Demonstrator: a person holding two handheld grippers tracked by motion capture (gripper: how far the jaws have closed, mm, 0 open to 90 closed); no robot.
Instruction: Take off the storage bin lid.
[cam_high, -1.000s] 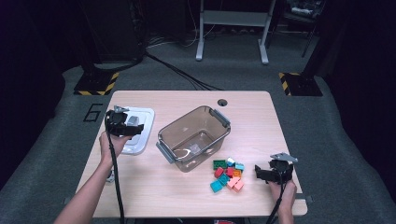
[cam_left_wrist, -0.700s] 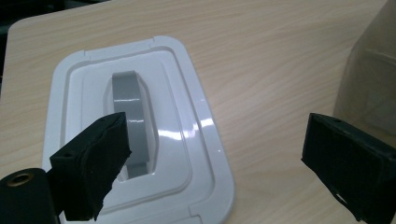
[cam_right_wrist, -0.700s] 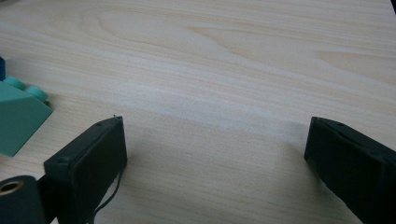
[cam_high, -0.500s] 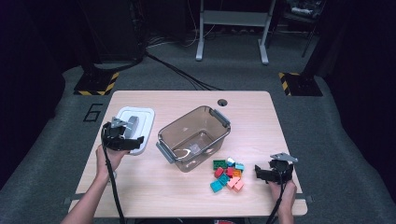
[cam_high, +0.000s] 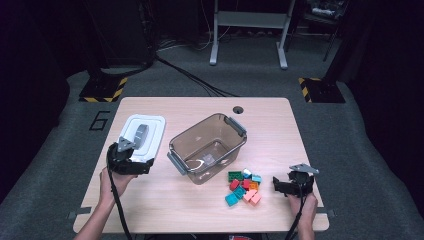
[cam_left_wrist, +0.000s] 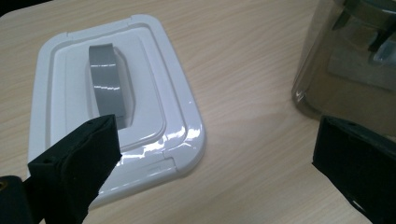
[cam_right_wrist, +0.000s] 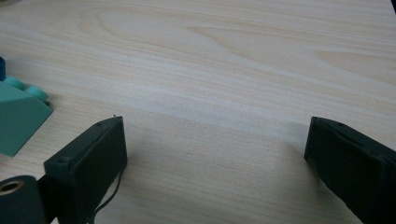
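A clear plastic bin (cam_high: 196, 130) with grey handles stands mid-table, with nothing but a small label in it. Its white lid (cam_high: 145, 131) with a grey handle (cam_left_wrist: 107, 79) lies flat to the bin's left. My left gripper (cam_high: 142, 165) hovers open at the lid's near edge; in the left gripper view its jaws (cam_left_wrist: 215, 140) straddle the lid's corner (cam_left_wrist: 187, 149) and the bin wall (cam_left_wrist: 345, 70). Several coloured bricks (cam_high: 243, 186) lie in a pile near the bin's front right. My right gripper (cam_high: 277, 185) rests open just right of the pile, a teal brick (cam_right_wrist: 18, 116) beside its left jaw.
The wooden table (cam_high: 200, 210) has a cable hole (cam_high: 237, 109) at the back. Dark floor, cables and a metal stand (cam_high: 247, 30) lie beyond the far edge. Bare wood lies between the right gripper's jaws (cam_right_wrist: 217, 144).
My left gripper has drawn back from over the lid toward the near edge of the table and turned toward the bin. The right gripper has stayed put.
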